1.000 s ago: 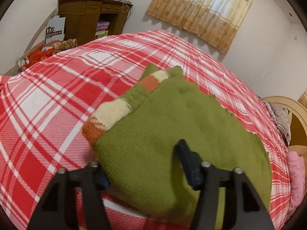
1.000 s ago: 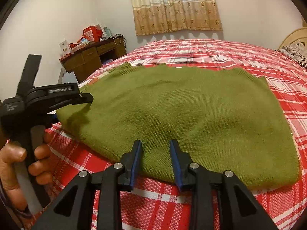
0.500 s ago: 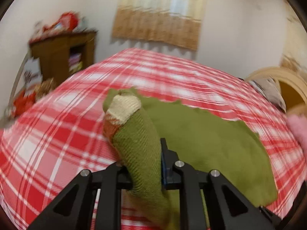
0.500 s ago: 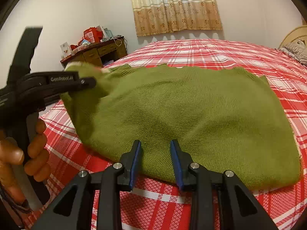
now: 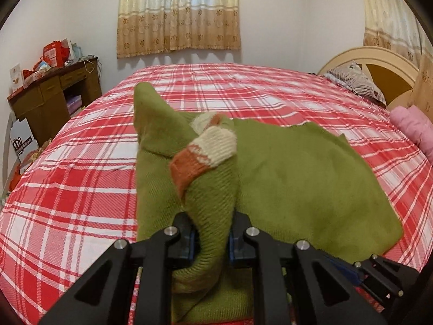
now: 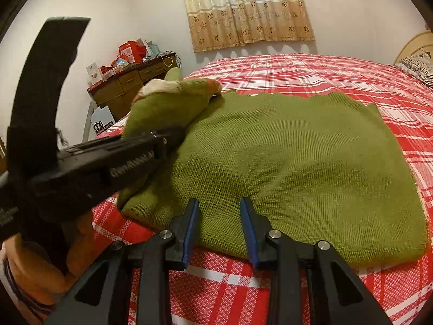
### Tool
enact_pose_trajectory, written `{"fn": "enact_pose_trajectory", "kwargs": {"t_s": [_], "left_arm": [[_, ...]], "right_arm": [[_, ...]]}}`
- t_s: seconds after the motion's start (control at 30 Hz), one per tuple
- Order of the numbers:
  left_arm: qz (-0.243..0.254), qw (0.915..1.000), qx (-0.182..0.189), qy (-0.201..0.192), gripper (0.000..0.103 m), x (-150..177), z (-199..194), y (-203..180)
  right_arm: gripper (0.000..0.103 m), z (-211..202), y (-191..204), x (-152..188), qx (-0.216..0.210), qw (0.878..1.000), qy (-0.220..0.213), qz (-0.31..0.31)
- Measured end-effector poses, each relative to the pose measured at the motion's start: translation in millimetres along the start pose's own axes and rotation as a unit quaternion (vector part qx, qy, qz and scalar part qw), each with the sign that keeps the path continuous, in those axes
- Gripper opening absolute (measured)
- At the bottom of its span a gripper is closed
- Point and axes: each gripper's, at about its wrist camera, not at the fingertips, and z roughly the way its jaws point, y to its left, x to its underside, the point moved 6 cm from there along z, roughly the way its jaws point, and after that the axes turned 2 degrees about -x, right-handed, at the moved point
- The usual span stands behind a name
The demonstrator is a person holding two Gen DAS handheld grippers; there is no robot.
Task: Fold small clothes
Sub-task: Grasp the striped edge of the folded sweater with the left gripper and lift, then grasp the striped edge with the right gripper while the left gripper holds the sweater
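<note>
A green knit sweater (image 6: 292,157) lies flat on the red plaid bed (image 6: 297,70); it also shows in the left wrist view (image 5: 297,178). My left gripper (image 5: 209,239) is shut on the sweater's left sleeve (image 5: 211,197), which has a cream and orange cuff (image 5: 205,151), and holds it lifted over the sweater's body. From the right wrist view the left gripper (image 6: 167,138) hangs above the sweater's left side. My right gripper (image 6: 219,233) is open and empty at the sweater's near hem.
A brown wooden desk (image 5: 51,94) with red boxes stands left of the bed. A curtained window (image 5: 178,13) is at the far wall. A headboard (image 5: 379,65), a pillow (image 5: 351,81) and pink cloth (image 5: 414,130) lie at the right.
My left gripper closed on the sleeve, lifted it and carried it to the right over the sweater's body. My right gripper stayed still and open.
</note>
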Motion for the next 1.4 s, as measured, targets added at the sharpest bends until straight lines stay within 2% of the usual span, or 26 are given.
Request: {"fn": "enact_pose_trajectory", "kwargs": {"t_s": [0.2, 0.33, 0.43, 0.53, 0.57, 0.7, 0.73, 0.77, 0.83, 0.97, 1.07, 1.13, 1.2, 1.3, 1.4], "left_arm": [[-0.003, 1.0, 0.005, 0.007, 0.017, 0.6, 1.8, -0.9], [-0.003, 0.9999, 0.008, 0.009, 0.017, 0.6, 1.8, -0.4], [-0.039, 0.999, 0.023, 0.004, 0.017, 0.7, -6.5, 11.9], [-0.119, 0.9923, 0.033, -0.003, 0.017, 5.3, -16.7, 46.0], [-0.153, 0.988, 0.022, -0.002, 0.017, 10.4, -18.6, 64.5], [-0.223, 0.9744, -0.021, 0.024, 0.019, 34.8, -12.1, 112.9], [-0.232, 0.9721, -0.022, 0.027, 0.024, 40.0, -10.7, 118.4], [-0.252, 0.9676, 0.004, 0.019, 0.025, 44.9, -12.5, 124.0], [-0.266, 0.9637, 0.019, 0.013, 0.026, 48.5, -16.1, 125.9], [-0.273, 0.962, 0.017, 0.008, 0.033, 50.4, -16.5, 125.0], [-0.286, 0.9578, 0.029, 0.002, 0.034, 52.1, -15.9, 130.0], [-0.293, 0.9555, 0.035, -0.001, 0.034, 52.5, -15.9, 133.5], [-0.297, 0.954, 0.041, -0.005, 0.034, 53.4, -16.4, 134.3], [-0.302, 0.952, 0.05, -0.011, 0.035, 54.2, -17.0, 136.4], [-0.307, 0.9498, 0.058, -0.014, 0.035, 55.2, -16.9, 139.4]], "right_arm": [[0.034, 0.3, 0.4, -0.2, -0.001, 1.0, 0.0, 0.0], [0.039, 1.9, 1.5, -0.2, -0.001, 1.0, 0.003, -0.007], [0.04, 3.5, 2.5, -0.5, 0.0, 1.0, 0.006, -0.01], [0.04, 3.9, 0.2, -1.1, -0.004, 1.0, 0.006, -0.008], [0.04, 4.0, 0.1, -1.1, -0.004, 1.0, 0.007, -0.008], [0.041, 3.7, 1.9, -0.7, 0.003, 1.0, 0.008, -0.016], [0.041, 3.9, 2.4, -0.6, 0.004, 1.0, 0.009, -0.017], [0.042, 4.2, 2.6, -0.6, 0.006, 1.0, 0.01, -0.019], [0.042, 5.6, 2.2, -2.1, 0.006, 1.0, 0.013, -0.02], [0.042, 7.6, 5.7, -14.2, 0.005, 0.999, 0.041, -0.017], [0.039, 4.5, 22.1, -50.5, -0.015, 0.999, 0.015, -0.033], [0.039, 17.1, 34.8, -72.6, -0.011, 0.998, 0.02, -0.052], [0.039, 45.4, 42.1, -95.6, -0.025, 0.998, 0.04, -0.038], [0.039, 85.4, 46.2, -110.3, -0.046, 0.997, 0.065, -0.009], [0.039, 128.7, 46.2, -114.3, -0.03, 0.994, 0.102, 0.017]]}}
